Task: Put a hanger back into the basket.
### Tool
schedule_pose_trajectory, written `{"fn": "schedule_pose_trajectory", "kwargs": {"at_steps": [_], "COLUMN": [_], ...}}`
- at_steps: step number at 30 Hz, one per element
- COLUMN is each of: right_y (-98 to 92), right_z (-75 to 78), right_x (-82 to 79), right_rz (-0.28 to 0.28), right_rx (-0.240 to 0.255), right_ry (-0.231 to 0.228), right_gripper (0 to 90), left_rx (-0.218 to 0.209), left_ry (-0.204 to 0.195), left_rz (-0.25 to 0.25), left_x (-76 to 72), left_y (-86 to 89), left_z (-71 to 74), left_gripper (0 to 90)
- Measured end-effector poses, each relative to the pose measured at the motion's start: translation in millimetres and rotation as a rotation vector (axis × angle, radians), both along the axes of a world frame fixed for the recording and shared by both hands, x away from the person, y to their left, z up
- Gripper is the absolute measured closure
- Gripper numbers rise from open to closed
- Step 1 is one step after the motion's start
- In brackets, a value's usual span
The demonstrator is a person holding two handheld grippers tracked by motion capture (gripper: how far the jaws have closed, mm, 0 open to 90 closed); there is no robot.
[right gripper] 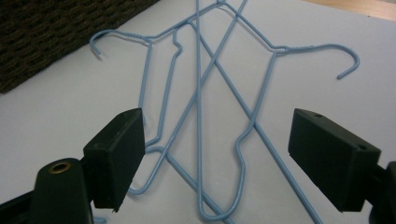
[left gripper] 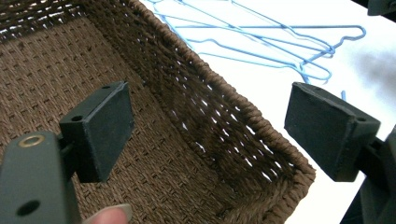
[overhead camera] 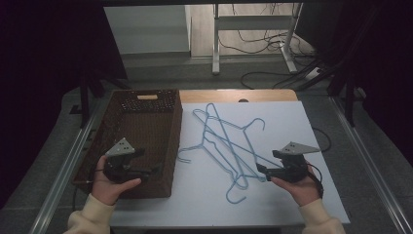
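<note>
The right gripper (overhead camera: 263, 171), held in the person's right hand (overhead camera: 303, 187), hovers with its jaws spread wide and nothing between them, just at the near edge of a tangle of blue wire hangers (overhead camera: 229, 144) on a white sheet (overhead camera: 292, 204). In the right gripper view the hangers (right gripper: 201, 116) lie crossed over one another just beyond the two black pads (right gripper: 116, 154); how many there are is hard to count, since the wires overlap and their lower loops are cut off by the bottom edge and partly covered by the pads. One hook curls up at the far right, another at the far left near the dark side of the basket (right gripper: 56, 32).

The left gripper (overhead camera: 155, 170), in the person's left hand (overhead camera: 109, 187), is likewise open and holds nothing. It hangs over the near right corner of a brown woven basket (overhead camera: 146, 97) that stands on the left side of the table (overhead camera: 229, 95), just beside the sheet. In the left gripper view the basket's rim (left gripper: 233, 100) runs between the two pads (left gripper: 107, 126); a fingertip shows at the bottom edge, and the hangers (left gripper: 280, 42) lie beyond the rim, well apart from the jaws. The basket's near wall is hidden behind the hand in the high view. Pale sleeves are cut off at the bottom edge there, and the room to both sides is too dark to make out.
</note>
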State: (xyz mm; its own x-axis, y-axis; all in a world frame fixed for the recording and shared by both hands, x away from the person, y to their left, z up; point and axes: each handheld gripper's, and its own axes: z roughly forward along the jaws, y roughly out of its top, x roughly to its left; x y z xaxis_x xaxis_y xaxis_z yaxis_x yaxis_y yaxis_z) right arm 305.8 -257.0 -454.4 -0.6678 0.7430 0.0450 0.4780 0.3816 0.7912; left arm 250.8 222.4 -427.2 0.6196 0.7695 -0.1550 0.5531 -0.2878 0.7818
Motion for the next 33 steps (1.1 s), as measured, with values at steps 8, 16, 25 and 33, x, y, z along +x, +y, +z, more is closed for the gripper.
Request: {"fn": "schedule_pose_trajectory", "kwargs": {"at_steps": [8,16,25,33], "right_y": [-0.9,-2.6,-6.0,3.1], "right_z": [-1.9,-0.1,-1.9,-4.0], "right_x": [1.2,2.5,9.6,23.4], "right_rz": [-0.015,-0.051,-0.108,-0.102], "right_rx": [-0.024,-0.052,-0.079,-0.104], "right_ry": [0.014,0.031,0.061,0.101], "right_gripper": [19.8,23.4,25.7,33.9], "left_rx": [-0.004,-0.008,0.001,0.008], "left_ry": [-0.008,-0.009,0.0,-0.001], "left_rz": [0.008,0.001,0.007,0.001], "left_x": [-1.1,-0.6,0.7,0.2], "left_y": [2.7,3.2,2.1,-0.2], "left_z": [2.3,1.3,-0.3,0.8], "left_gripper": [15.9,16.0,16.4,16.8]}}
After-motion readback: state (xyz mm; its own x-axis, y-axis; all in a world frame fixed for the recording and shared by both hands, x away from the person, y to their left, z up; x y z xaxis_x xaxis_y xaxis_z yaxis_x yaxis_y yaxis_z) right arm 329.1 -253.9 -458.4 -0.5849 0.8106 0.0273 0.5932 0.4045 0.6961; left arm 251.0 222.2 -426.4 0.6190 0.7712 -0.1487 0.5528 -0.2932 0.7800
